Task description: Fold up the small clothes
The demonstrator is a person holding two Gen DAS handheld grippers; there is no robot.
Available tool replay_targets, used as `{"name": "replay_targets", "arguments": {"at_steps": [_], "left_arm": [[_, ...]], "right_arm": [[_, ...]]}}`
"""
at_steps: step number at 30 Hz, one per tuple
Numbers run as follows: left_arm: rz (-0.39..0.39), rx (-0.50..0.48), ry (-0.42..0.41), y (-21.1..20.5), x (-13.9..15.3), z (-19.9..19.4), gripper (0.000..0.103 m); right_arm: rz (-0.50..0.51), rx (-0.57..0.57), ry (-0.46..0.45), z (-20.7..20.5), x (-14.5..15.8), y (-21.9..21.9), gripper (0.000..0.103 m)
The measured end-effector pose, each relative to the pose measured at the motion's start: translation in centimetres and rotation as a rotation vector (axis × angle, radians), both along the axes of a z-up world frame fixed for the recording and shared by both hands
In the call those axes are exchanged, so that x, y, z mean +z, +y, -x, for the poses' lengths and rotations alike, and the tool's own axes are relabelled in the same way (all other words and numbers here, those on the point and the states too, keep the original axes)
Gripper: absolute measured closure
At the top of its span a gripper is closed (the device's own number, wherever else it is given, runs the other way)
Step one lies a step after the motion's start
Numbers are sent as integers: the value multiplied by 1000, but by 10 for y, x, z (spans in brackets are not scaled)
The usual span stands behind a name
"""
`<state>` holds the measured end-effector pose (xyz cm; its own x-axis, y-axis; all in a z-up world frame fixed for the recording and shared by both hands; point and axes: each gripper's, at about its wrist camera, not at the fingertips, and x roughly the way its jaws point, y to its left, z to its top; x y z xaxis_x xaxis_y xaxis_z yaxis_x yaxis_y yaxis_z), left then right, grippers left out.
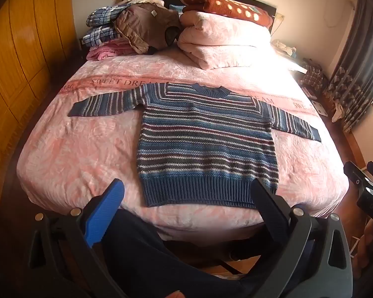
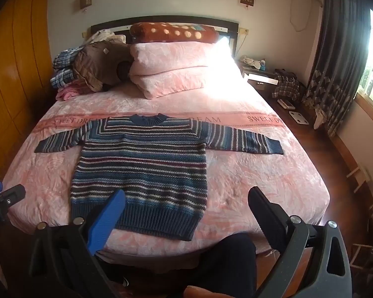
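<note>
Striped sweater (image 1: 206, 146) lies flat on the pink bedspread (image 1: 69, 164), front up as far as I can tell, collar toward the headboard, ribbed hem at the foot edge nearest me. Both sleeves are spread straight out to the sides, body smooth, no crease or fold anywhere in it. It sits in the near half of the bed, roughly centred.

Progress, as I read it: laid out and ready, folding itself not begun. Left to do, in my judgement: sleeves in across the body, then the body folded up from hem toward collar, or side to side first.

Left gripper (image 1: 187, 196) hovers over the foot edge, jaws wide apart, nothing between them; the hem's middle shows in the gap but is not touched. Right gripper (image 2: 186, 201) likewise gapes wide and empty, framing the hem's right corner from above the bed edge. Neither contacts cloth.

Dark trouser legs of the person show below both grippers, standing against the foot of the bed.

Further out: a folded pink quilt (image 1: 221, 37) with a brown spotted blanket (image 1: 226, 5) on top at the head, well apart from the sweater. Beside it a heap of plaid, brown and pink clothes (image 1: 126, 29); I cannot tell whether those are folded items or a waiting pile. Strong window glare on the far right side of the bed.
</note>
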<state>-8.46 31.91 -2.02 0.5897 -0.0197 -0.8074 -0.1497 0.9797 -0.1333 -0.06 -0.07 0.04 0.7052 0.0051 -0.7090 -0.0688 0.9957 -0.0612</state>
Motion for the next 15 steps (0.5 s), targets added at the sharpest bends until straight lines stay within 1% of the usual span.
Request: {"name": "replay_targets", "arguments": {"at_steps": [6, 12, 15], "left_arm": [[2, -1, 4, 0, -2, -1, 3], [1, 5, 5, 0, 2, -1, 3], [-1, 6, 5, 3, -3, 2, 3]], "right_arm": [[6, -1, -3, 4, 1, -1, 4], [2, -1, 10, -1, 0, 0, 4], [4, 1, 11, 0, 0, -1, 4]]}}
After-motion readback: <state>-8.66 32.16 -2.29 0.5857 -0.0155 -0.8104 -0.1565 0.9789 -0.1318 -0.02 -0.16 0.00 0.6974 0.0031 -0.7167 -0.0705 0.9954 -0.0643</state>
